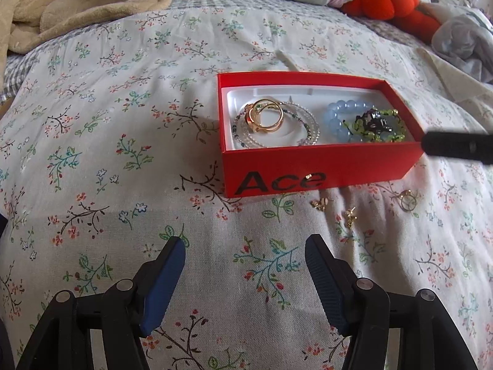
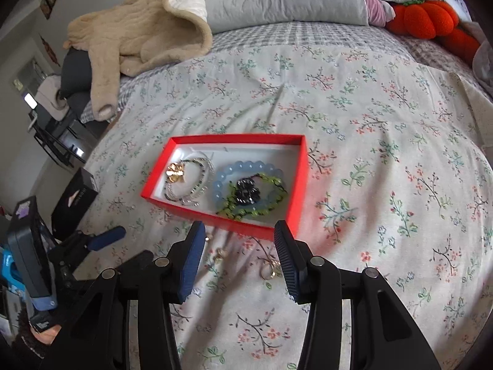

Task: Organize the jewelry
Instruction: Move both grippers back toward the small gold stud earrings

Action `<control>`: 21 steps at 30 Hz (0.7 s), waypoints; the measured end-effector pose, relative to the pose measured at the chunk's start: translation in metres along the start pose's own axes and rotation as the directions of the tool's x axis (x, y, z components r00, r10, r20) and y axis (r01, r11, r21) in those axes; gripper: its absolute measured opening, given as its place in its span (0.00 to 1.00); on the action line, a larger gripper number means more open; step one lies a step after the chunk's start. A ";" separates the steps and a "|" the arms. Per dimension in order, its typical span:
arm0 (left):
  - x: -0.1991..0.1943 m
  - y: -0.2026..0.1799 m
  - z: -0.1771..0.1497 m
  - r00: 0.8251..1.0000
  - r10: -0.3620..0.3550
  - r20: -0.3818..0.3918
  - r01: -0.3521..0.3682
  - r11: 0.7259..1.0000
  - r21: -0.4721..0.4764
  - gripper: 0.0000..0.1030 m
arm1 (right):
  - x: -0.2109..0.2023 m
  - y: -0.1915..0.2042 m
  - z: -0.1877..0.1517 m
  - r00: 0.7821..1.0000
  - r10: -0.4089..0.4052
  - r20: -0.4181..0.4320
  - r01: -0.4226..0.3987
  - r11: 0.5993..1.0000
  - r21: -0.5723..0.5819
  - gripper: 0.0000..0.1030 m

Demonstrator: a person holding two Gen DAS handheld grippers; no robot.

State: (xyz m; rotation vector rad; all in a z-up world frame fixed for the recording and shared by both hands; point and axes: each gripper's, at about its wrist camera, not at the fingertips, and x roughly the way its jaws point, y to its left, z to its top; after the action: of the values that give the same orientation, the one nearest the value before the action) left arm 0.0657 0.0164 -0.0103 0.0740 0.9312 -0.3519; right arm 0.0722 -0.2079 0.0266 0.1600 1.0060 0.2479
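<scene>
Both grippers empty: left gripper (image 1: 245, 248) jaws wide, right gripper (image 2: 239, 234) wide over loose ring (image 2: 267, 272) and earrings (image 2: 220, 253) on bed (image 2: 385, 185), just beside red box (image 2: 295, 197) holding bracelets (image 2: 246, 185). Next: lower, pinch ring, drop it in box.

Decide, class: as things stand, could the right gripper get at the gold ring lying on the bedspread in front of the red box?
Probably yes. The right gripper is open and empty, and the gold ring lies on the bedspread just below its right finger, outside the red box. Nothing covers it; only small earrings lie nearby.
</scene>
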 end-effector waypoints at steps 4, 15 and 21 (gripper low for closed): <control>0.001 0.001 -0.002 1.000 -0.011 -0.001 0.011 1.000 -0.017 0.66 | 0.011 -0.007 -0.015 0.996 -0.026 -0.082 0.026 1.000 0.004 0.47; 0.008 -0.009 -0.003 1.000 -0.020 -0.018 0.020 1.000 -0.002 0.66 | 0.056 -0.023 -0.026 0.986 -0.040 -0.159 0.043 0.999 0.017 0.09; 0.006 -0.009 -0.001 1.000 -0.017 -0.013 0.017 1.000 -0.006 0.66 | 0.048 -0.022 -0.026 0.988 -0.010 -0.151 0.012 1.000 0.016 0.01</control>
State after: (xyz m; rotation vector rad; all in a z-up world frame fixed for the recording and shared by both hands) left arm 0.0650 0.0066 -0.0150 0.0629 0.9459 -0.3652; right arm 0.0775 -0.2154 -0.0318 0.1523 1.1592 0.2443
